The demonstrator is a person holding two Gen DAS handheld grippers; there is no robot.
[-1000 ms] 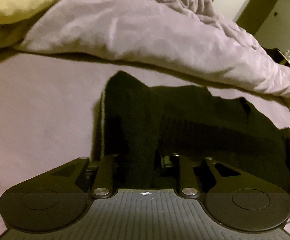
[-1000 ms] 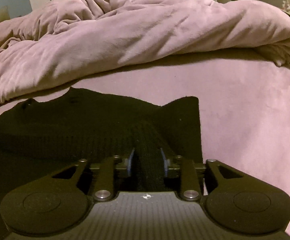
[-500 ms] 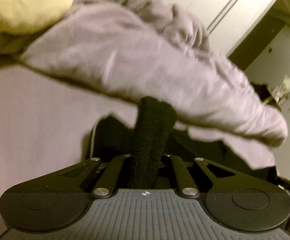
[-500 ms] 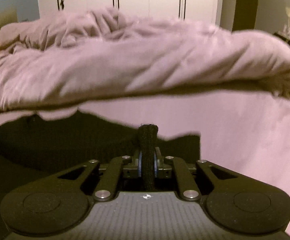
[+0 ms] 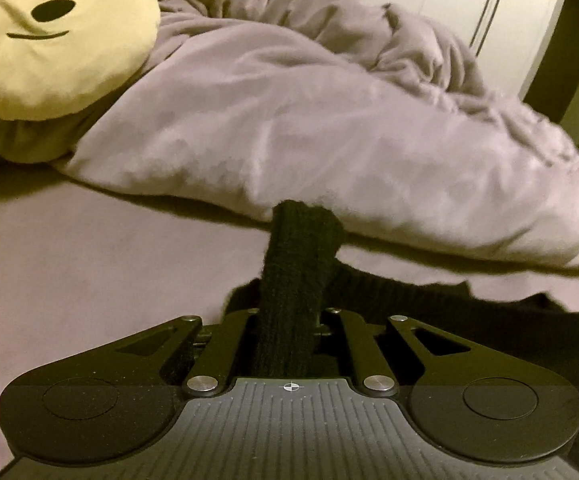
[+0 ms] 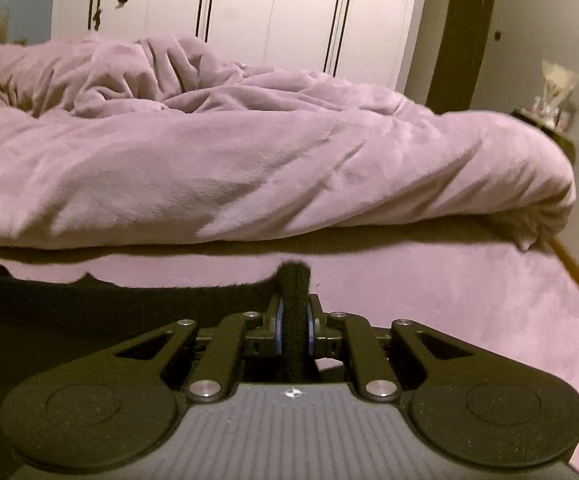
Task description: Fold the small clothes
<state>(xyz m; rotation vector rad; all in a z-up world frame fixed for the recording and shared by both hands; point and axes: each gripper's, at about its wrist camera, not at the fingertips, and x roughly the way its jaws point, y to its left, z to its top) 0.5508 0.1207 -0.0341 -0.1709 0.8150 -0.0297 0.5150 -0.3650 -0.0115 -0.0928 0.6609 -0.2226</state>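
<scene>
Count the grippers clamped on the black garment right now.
2. The left gripper pinches a bunched fold of the black garment; the right gripper pinches another raised fold.

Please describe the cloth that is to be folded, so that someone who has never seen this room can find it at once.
On the bed sheet, in front of the heaped duvet, lies a black knit garment. It is the only dark cloth there; everything around it is pale purple.
</scene>
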